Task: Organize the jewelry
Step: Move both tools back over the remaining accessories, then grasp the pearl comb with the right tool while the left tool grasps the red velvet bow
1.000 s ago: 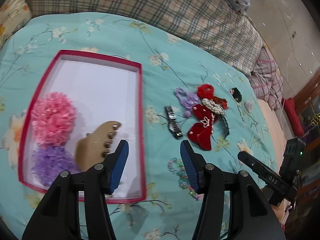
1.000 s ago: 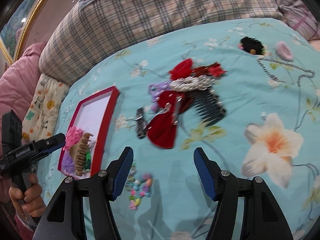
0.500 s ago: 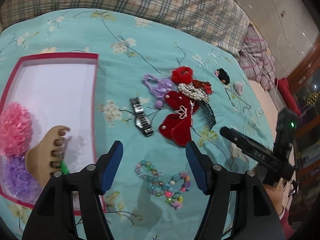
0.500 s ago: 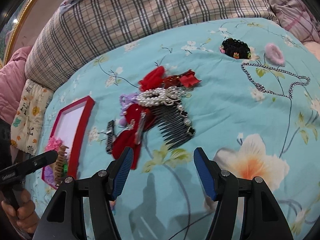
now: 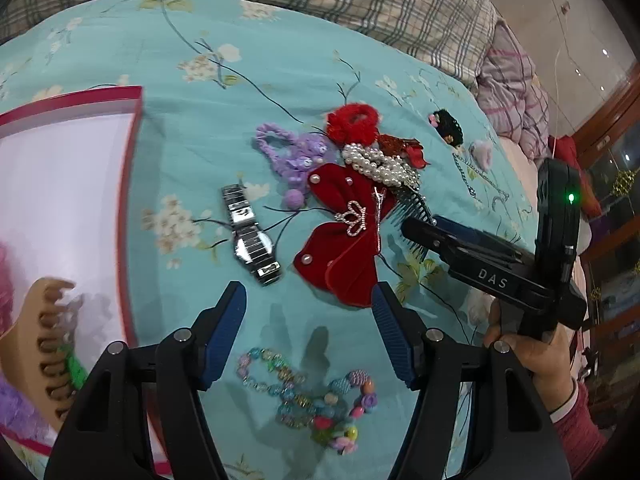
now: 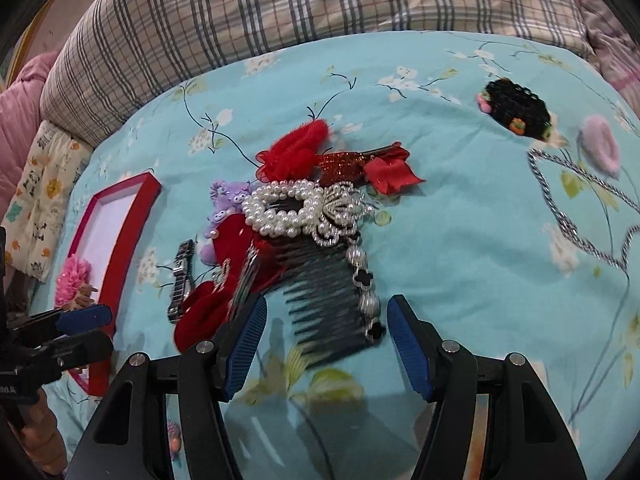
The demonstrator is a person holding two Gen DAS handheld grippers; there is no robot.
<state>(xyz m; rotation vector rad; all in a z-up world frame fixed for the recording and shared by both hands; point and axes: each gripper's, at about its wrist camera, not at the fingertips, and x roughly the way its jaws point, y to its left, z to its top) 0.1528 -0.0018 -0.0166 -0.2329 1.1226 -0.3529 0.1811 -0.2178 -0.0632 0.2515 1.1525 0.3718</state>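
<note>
A red-rimmed box [image 5: 132, 184] lies at the left and holds a tan claw clip [image 5: 38, 344] and pink and purple scrunchies. My left gripper [image 5: 310, 300] is open and empty above a colourful bead bracelet [image 5: 312, 400], just short of a red velvet bow [image 5: 344, 232] and a silver watch [image 5: 250, 236]. My right gripper [image 6: 326, 316] is open and empty, its fingers on either side of a black hair comb [image 6: 332, 304] with a pearl ornament [image 6: 296, 212]. The box also shows in the right wrist view [image 6: 120, 232].
On the teal floral bedspread lie a purple bear tie [image 5: 292, 156], a red scrunchie [image 5: 352, 120], a black hair tie [image 6: 516, 112], a pink tie [image 6: 600, 144] and a silver chain [image 6: 568, 220]. A plaid pillow [image 6: 320, 4] lines the far edge.
My left gripper has swung right, from over the box to over the bracelet and bow. My right gripper has moved forward and right, closing in on the black comb.
</note>
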